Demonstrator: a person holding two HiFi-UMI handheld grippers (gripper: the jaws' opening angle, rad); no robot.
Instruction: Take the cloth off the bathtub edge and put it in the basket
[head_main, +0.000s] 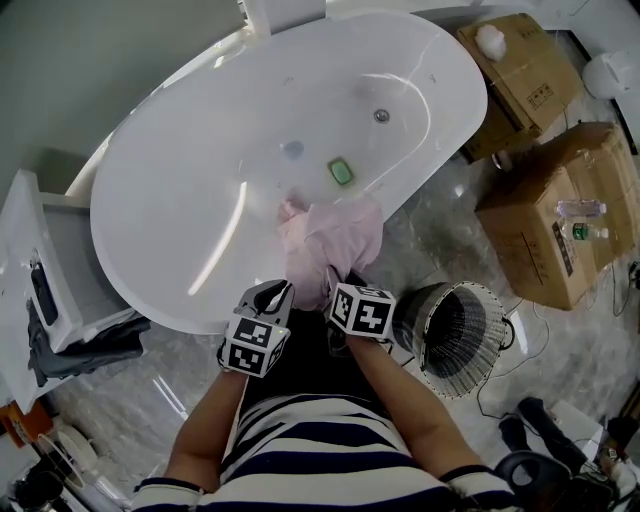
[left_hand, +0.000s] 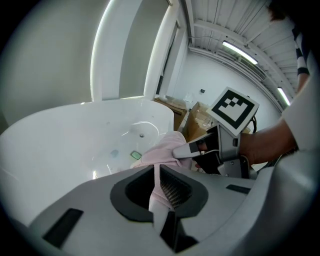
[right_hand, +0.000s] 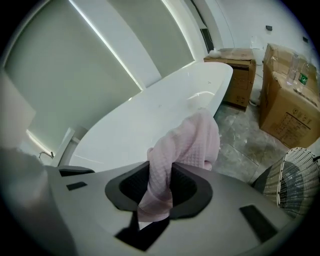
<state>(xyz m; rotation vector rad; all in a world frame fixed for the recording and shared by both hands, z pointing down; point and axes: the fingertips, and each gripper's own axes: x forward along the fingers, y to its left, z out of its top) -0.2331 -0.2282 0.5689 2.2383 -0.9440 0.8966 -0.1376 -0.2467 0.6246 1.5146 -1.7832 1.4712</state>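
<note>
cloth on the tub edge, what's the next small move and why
Probably lift straight up with both together: the left gripper and right gripper are each shut on the pink cloth, which drapes over the bathtub edge; the basket waits on the floor to the right.

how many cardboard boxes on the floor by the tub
2. One cardboard box lies beyond the bathtub's far end, upper right; the other box stands right of it, bottles on top. Others may be hidden out of frame.
</note>
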